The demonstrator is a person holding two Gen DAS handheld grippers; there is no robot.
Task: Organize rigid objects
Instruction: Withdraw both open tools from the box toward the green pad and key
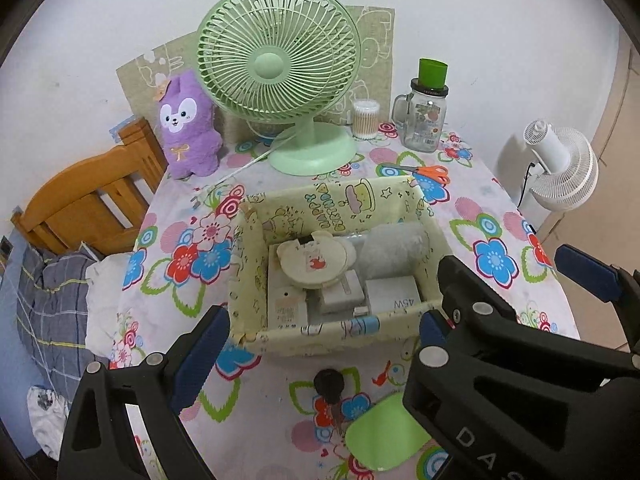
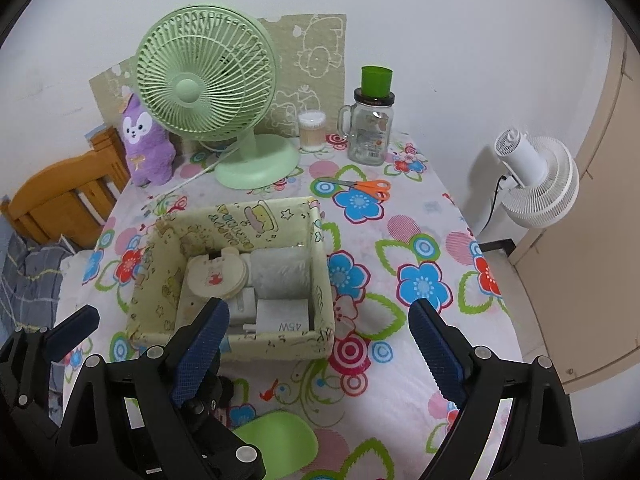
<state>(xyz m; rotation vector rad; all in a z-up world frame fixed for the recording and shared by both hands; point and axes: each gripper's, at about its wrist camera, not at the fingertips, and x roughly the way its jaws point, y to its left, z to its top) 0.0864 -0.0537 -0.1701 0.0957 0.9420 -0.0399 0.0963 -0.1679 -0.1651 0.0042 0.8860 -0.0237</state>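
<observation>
Before the box [image 1: 336, 336], from the left wrist: left gripper [image 1: 316, 344] angled downward, spread wide, holding nothing; charger [image 1: 394, 300] inside box, key [image 1: 330, 388] just short of it. From the right wrist: right gripper [image 2: 320, 348] likewise tilted down, gaping, empty, near box [image 2: 316, 280] front-right corner.

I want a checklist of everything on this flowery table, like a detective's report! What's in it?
Surface: flowery tablecloth, mostly covered.
Job's things: yellow box holding a bear-shaped case, a fluffy grey roll and a white charger; black key and green lid lie outside it.
Clutter: green fan, purple plush, scissors, glass jar, cotton swabs.
Grippers: left gripper and right gripper open, empty.
Cables: fan's white cord.
Surroundings: white fan, wooden bed frame.
</observation>
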